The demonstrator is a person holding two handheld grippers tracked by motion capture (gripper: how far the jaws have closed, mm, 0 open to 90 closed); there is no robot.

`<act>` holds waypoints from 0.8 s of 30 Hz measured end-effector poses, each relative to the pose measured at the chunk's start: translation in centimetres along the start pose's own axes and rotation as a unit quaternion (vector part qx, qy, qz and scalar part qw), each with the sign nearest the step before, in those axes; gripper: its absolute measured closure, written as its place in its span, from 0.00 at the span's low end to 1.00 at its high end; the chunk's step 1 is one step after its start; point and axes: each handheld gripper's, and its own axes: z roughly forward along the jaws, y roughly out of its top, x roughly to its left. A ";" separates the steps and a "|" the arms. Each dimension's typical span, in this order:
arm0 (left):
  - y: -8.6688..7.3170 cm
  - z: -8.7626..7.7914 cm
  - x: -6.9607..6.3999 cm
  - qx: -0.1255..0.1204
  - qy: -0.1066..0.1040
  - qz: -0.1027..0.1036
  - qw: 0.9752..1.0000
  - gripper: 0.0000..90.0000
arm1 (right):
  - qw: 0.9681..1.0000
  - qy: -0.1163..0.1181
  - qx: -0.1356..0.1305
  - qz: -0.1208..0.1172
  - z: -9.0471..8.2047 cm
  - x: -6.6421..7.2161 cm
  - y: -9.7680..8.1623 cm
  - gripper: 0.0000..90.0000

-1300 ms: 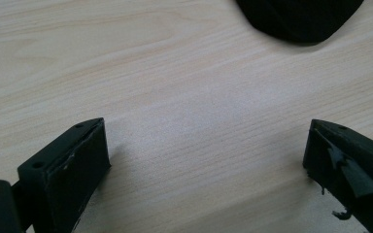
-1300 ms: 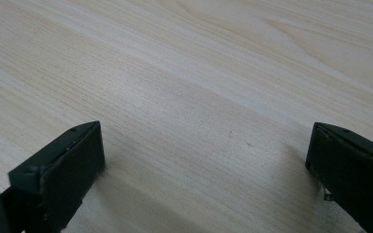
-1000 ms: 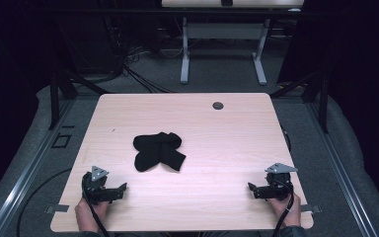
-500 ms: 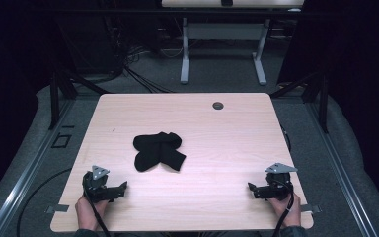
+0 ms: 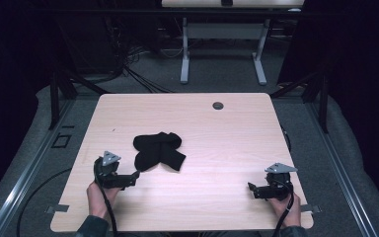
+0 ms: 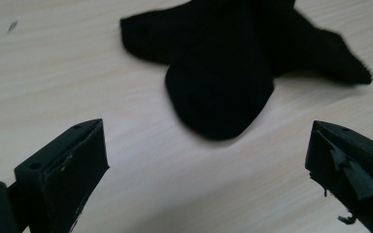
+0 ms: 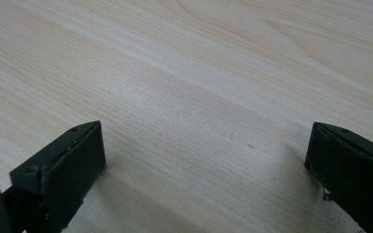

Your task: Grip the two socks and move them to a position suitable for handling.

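Black fabric, a small heap of socks, lies loose on the pale wood table, a little left of its middle, the pieces overlapping and splayed in different directions. Nothing here holds or contains them; they rest flat on the bare board.

The left gripper sits just beside the heap's near-left edge, held in the person's left hand, its jaws pointing toward the fabric. In the left gripper view the socks lie close ahead, a rounded toe end reaching toward the gap, and the left gripper has its jaws spread wide with only wood between them, touching no cloth.

The right gripper is well apart from the heap, near the table's front right corner, in the right hand. Its own view shows the right gripper with jaws equally wide over plain wood grain.

The high view adds a dark round grommet near the far edge, and cables on the floor beyond.
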 end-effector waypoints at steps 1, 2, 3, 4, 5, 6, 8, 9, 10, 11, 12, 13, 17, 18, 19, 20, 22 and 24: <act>0.8 0.3 -0.4 -0.001 -0.006 0.008 1.000 0.02 | 1.000 0.000 0.000 0.000 0.0 0.0 0.0 0.00; 0.8 0.3 -0.4 -0.001 -0.006 0.008 1.000 0.03 | 1.000 0.000 0.000 0.000 0.0 0.0 0.0 0.00; 1.7 1.0 -1.0 0.003 -0.015 0.012 1.000 0.03 | 1.000 0.000 0.000 0.000 0.0 0.0 0.0 0.00; 2.0 1.3 -1.2 0.003 -0.018 0.012 1.000 0.03 | 1.000 0.000 0.000 0.000 0.0 0.0 0.0 0.00; 2.4 1.7 -1.4 0.004 -0.020 0.014 1.000 0.04 | 1.000 0.000 0.000 0.000 0.0 0.0 0.0 0.00; 2.4 1.7 -1.4 0.004 -0.020 0.014 1.000 0.06 | 1.000 0.000 0.000 0.000 0.0 0.0 0.0 0.00; 3.2 3.0 -1.9 0.012 -0.027 0.014 0.999 0.09 | 1.000 0.000 0.002 -0.002 0.0 0.0 0.0 0.00; 3.4 3.5 -2.1 0.014 -0.031 0.011 0.999 0.12 | 1.000 0.000 0.000 0.000 0.0 0.0 0.0 0.00; 3.4 3.5 -2.1 0.014 -0.031 0.011 0.999 0.15 | 1.000 0.000 0.000 0.000 0.0 0.0 0.0 0.00; 3.8 4.5 -2.4 0.023 -0.037 0.005 0.999 0.16 | 1.000 0.000 0.000 0.000 0.0 0.0 0.0 0.00; 3.8 4.5 -2.4 0.023 -0.037 0.005 0.999 0.16 | 1.000 0.000 0.000 0.000 0.0 0.0 0.0 0.00; 4.0 5.5 -2.7 0.033 -0.032 0.008 0.999 0.18 | 1.000 0.000 0.000 0.000 0.0 0.0 0.0 0.00; 3.9 7.1 -3.3 0.050 -0.029 0.003 0.998 0.24 | 1.000 -0.001 0.001 -0.001 0.0 0.0 0.0 0.00; 3.9 7.4 -3.4 0.055 -0.031 0.006 0.998 0.24 | 1.000 -0.001 0.001 -0.001 0.0 0.0 0.0 0.00; 4.0 7.8 -3.6 0.060 -0.031 0.013 0.998 0.26 | 1.000 0.000 0.002 -0.002 0.0 0.0 0.0 0.00; 4.0 8.4 -3.8 0.067 -0.023 0.023 0.997 0.32 | 1.000 0.000 0.002 -0.003 0.0 0.0 0.0 0.00; 4.0 8.7 -3.8 0.073 -0.020 0.026 0.997 0.39 | 1.000 -0.002 0.001 0.000 0.0 0.0 0.0 0.00; 3.9 9.1 -3.8 0.079 -0.017 0.023 0.996 0.45 | 1.000 -0.002 0.001 -0.001 0.0 0.0 0.0 0.00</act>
